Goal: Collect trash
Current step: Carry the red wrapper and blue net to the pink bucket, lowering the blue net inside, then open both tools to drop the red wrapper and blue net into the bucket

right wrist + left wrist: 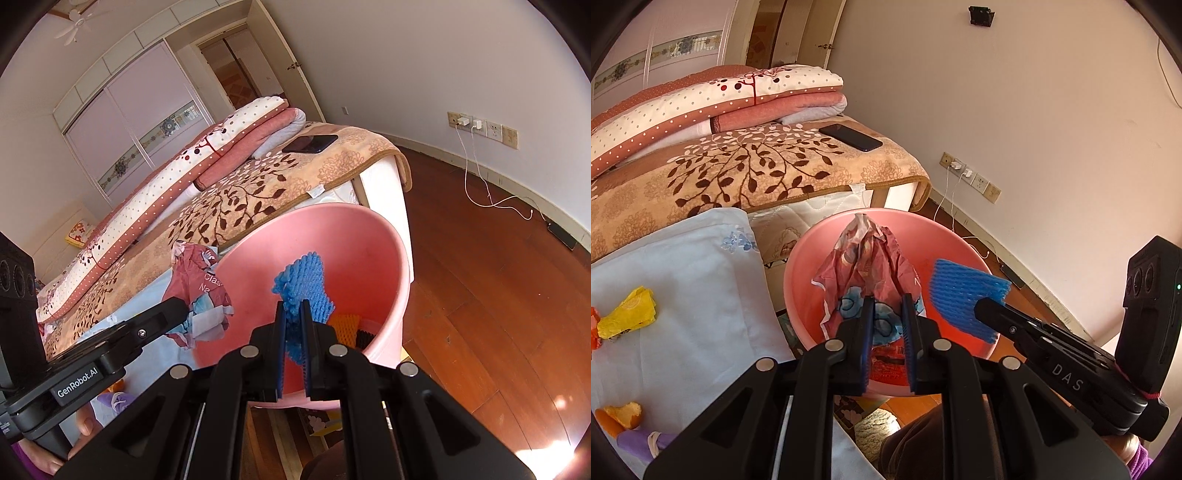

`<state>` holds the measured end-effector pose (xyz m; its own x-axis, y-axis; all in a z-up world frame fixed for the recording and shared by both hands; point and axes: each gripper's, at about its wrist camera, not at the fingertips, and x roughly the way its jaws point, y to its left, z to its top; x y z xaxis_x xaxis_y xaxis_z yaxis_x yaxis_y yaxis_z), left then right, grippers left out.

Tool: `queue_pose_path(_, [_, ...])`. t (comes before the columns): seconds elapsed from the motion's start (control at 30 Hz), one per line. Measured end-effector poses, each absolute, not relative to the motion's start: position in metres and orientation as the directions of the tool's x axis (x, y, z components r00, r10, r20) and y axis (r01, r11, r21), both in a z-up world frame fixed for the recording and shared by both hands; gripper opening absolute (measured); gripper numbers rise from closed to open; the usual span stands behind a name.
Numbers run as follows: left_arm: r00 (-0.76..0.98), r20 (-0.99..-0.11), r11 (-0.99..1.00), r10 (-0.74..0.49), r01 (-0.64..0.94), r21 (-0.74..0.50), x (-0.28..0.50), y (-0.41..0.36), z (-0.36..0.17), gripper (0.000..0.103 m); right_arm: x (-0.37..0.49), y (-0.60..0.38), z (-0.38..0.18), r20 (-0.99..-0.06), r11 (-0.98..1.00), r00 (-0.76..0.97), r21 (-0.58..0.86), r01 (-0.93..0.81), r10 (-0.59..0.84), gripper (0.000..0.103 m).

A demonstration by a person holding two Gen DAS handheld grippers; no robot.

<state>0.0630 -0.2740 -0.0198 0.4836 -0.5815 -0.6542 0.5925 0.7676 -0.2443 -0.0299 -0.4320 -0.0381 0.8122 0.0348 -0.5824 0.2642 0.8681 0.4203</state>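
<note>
A: Where was the trash?

B: L gripper (888,301) pinched the paper wad (866,258) over the bin (798,266); R gripper (293,308) clamped tight on blue foam (304,282) inside the rim

A: Best move?

B: I reckoned: get both well inside, then let go

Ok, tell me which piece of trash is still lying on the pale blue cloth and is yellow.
The crumpled yellow wrapper at the cloth's left edge. The red printed wrapper and blue foam net are held over the pink basin, and the orange peel is orange.
</note>
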Motion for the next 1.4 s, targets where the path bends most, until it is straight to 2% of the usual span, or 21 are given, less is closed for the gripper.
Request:
queue_pose_path(0.03, [0.481, -0.659, 0.770, -0.578, 0.589, -0.246, 0.065, -0.275, -0.021, 0.021, -0.030, -0.432, -0.038, -0.583, 0.868, 0.811, 0.420, 0.265, 0.035, 0.007])
queue_pose_path(0.07, [0.479, -0.664, 0.773, -0.574, 0.584, -0.248, 0.065, -0.276, -0.021, 0.032, -0.029, -0.432, -0.039, -0.585, 0.867, 0.811, 0.420, 0.267, 0.034, 0.007])
queue_pose_path(0.13, [0.484, -0.663, 0.779, -0.570, 0.575, -0.250, 0.066, -0.275, -0.022, 0.043, -0.029, -0.433, -0.040, -0.586, 0.866, 0.809, 0.421, 0.268, 0.034, 0.007])
queue_pose_path(0.37, [0.480, -0.666, 0.781, -0.571, 0.569, -0.260, 0.066, -0.270, -0.020, 0.043, -0.028, -0.432, -0.040, -0.586, 0.865, 0.810, 0.423, 0.270, 0.034, 0.008])
queue_pose_path(0.5, [0.480, -0.663, 0.782, -0.575, 0.562, -0.270, 0.065, -0.264, -0.018, 0.043, -0.030, -0.430, -0.036, -0.569, 0.864, 0.822, 0.423, 0.274, 0.018, 0.039])
queue_pose_path(1.1, [0.528, -0.608, 0.783, -0.592, 0.554, -0.281, 0.047, -0.230, 0.010, 0.043, -0.043, -0.398, -0.008, -0.527, 0.907, 0.850, 0.362, 0.212, 0.012, 0.051])
queue_pose_path(1.4, [0.617, -0.568, 0.827, -0.545, 0.510, -0.239, 0.036, -0.184, 0.035, 0.043, -0.059, -0.367, 0.011, -0.480, 0.940, 0.877, 0.304, 0.156, 0.010, 0.060])
